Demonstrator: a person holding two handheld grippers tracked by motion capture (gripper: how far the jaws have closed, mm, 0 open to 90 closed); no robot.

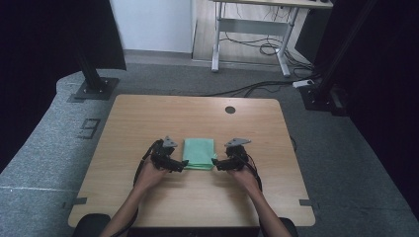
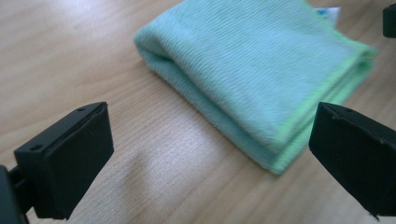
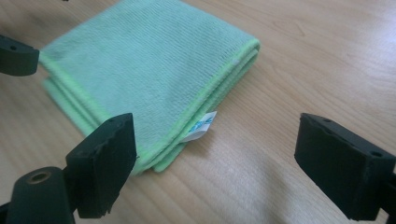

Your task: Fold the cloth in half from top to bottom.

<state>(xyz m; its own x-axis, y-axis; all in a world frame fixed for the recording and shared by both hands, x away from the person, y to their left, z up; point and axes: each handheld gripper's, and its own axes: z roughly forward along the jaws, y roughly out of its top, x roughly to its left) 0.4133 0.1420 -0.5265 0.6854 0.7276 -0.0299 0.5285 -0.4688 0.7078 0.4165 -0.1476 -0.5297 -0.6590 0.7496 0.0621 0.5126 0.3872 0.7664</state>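
between the two open grippers, left gripper [image 1: 184, 165] and right gripper [image 1: 214, 162]: folded green cloth [image 1: 199, 153]; best pinched at near corners, top layer only, evenly.

A pale wooden table with rounded corners [image 1: 148, 118] lies under the jaws. Its small dark round hole [image 1: 230, 109] sits well beyond them, near the far edge. Grey carpet [image 1: 49, 148] surrounds the table, with a figure nine in dark tape [image 1: 89, 128] out to the left of the jaws. Farther off, two black metal posts on flat bases [image 1: 94, 89] flank the table's far corners. Behind them is a white-framed desk [image 1: 252, 29] over loose black cables [image 1: 269, 48].
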